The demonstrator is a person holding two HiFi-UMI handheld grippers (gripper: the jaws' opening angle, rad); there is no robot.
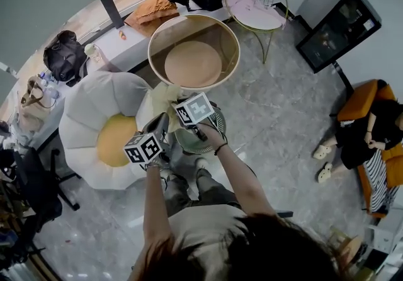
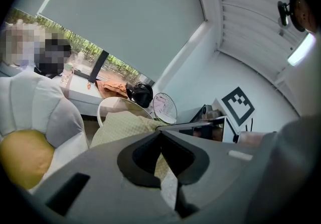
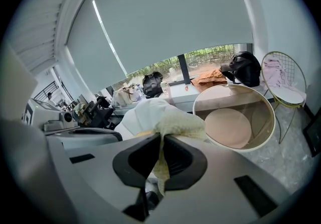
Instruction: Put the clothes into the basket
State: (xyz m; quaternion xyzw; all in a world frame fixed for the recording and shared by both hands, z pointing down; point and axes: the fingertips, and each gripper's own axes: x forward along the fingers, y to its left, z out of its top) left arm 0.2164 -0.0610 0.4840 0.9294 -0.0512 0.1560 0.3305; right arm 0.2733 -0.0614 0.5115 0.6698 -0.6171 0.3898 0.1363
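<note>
**Coach:** You have the pale yellow cloth (image 1: 162,96) pinched in both tools. Your left gripper (image 2: 160,134) is closed on one fold of it. Your right gripper (image 3: 161,140) is clamped on another, with fabric running down between the pads.

**Spotter:** You are holding it up in the air in front of you, just short of the near rim of the basket (image 1: 194,15), with the white cushion (image 1: 94,103) off to your left. The basket looks empty, its bottom bare.

**Coach:** Treat the cloth as light and limp. It will keep no shape, so it sags wherever you don't hold it, and it can slide out of a thin pinch. You have it near its upper edge, at two places close together. I judge that a sound hold, since the bulk can hang free below.

**Spotter:** By my reading its long way runs downward from your grips, and the short stretch between them goes side to side. How far it hangs you cannot tell from above, because your grippers and hands cover the lower part.

**Coach:** So mind the trailing end. It may catch on the rim if you bring it over low.
</note>
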